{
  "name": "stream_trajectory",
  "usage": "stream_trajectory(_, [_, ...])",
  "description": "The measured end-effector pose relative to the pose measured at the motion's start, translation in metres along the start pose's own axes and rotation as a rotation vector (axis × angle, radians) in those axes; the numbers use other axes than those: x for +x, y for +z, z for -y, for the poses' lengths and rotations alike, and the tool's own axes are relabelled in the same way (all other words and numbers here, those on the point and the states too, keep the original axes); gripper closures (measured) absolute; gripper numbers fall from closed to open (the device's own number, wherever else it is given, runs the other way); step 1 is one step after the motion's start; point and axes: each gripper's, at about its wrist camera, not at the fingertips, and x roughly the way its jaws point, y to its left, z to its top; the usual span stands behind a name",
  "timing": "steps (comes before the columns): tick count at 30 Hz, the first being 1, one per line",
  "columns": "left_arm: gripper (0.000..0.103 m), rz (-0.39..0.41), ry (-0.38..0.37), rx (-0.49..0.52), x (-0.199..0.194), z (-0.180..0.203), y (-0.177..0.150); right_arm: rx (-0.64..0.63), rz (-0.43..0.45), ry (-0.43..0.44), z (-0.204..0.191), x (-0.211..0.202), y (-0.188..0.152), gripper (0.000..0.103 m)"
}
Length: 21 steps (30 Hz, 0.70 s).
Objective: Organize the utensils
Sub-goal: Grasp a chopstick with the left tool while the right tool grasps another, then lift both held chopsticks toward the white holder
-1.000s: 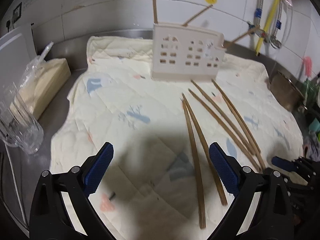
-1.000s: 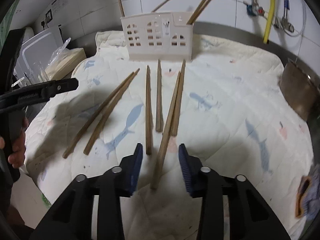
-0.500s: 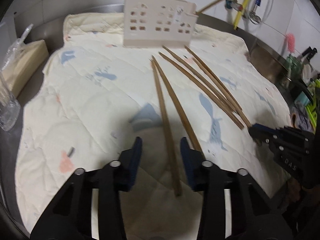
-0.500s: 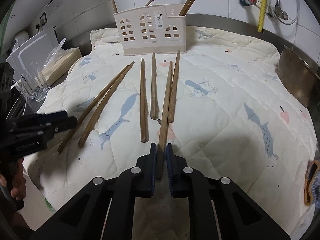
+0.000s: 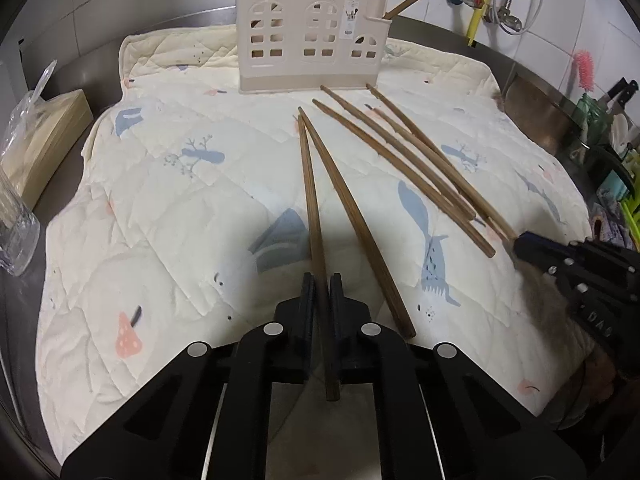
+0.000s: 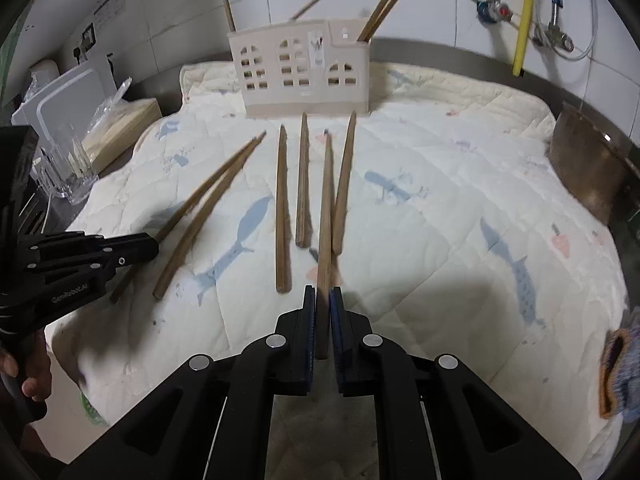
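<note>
Wooden chopsticks are now pinched in both my grippers, left gripper and right gripper having just closed, ready for the utensil holder.

Left hand-held gripper and right hand-held gripper apparently clamped.

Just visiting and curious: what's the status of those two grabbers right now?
Left gripper shut on one chopstick. Right gripper shut on another chopstick. Four loose chopsticks on quilted mat. Path to utensil holder clear.
</note>
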Motion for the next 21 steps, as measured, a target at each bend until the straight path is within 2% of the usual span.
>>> stream_trajectory(5, [0.097, 0.051, 0.006, 0.013, -0.019, -0.006, 0.017, -0.036, 0.091, -0.020, 0.002, -0.027, 0.022, 0.096])
stream_trajectory(13, [0.097, 0.178, 0.008, 0.052, -0.056, -0.013, 0.069, -0.096, 0.230, -0.010, 0.009, -0.059, 0.088, 0.096])
stream_trajectory(21, [0.097, 0.241, -0.028, 0.087, -0.065, -0.019, 0.130, -0.120, 0.259, 0.034, 0.021, -0.063, 0.159, 0.096])
